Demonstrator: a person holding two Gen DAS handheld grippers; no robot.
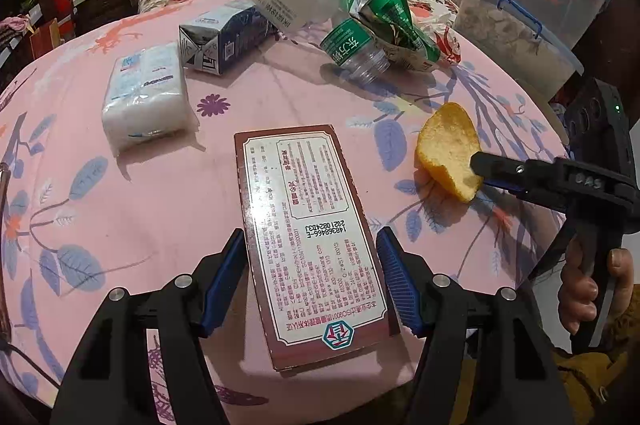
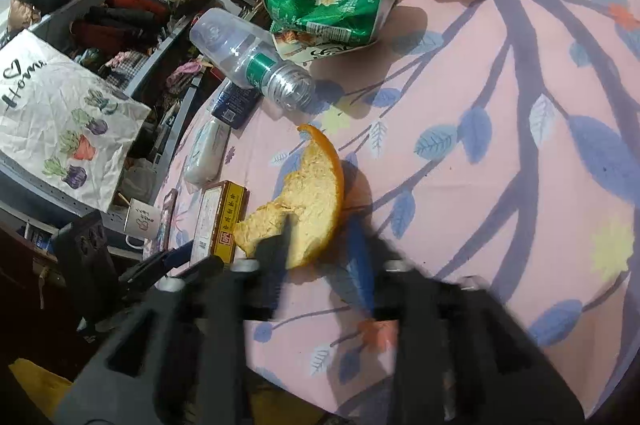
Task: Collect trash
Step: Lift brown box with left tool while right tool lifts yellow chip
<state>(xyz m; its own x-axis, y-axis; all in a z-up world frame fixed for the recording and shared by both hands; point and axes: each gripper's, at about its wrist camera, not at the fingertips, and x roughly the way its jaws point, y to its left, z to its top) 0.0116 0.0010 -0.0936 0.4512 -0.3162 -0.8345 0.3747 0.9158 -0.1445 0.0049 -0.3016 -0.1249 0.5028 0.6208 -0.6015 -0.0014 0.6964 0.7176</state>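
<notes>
A: A cluttered bedroom; the pink floral surface (image 1: 120, 209) still carries litter. Left to right?

B: Tissue pack (image 1: 146, 97), milk carton (image 1: 224, 41), brown box (image 1: 316, 253) between the left claw (image 1: 312, 285)'s parted jaws, not visibly pinched. Bottle (image 1: 356, 53), crushed green can (image 1: 396, 17), then orange peel (image 1: 450, 151) at the right claw (image 2: 320, 241), jaws apart.

A: Progress?

B: Seemingly early; nothing visibly collected.
</notes>
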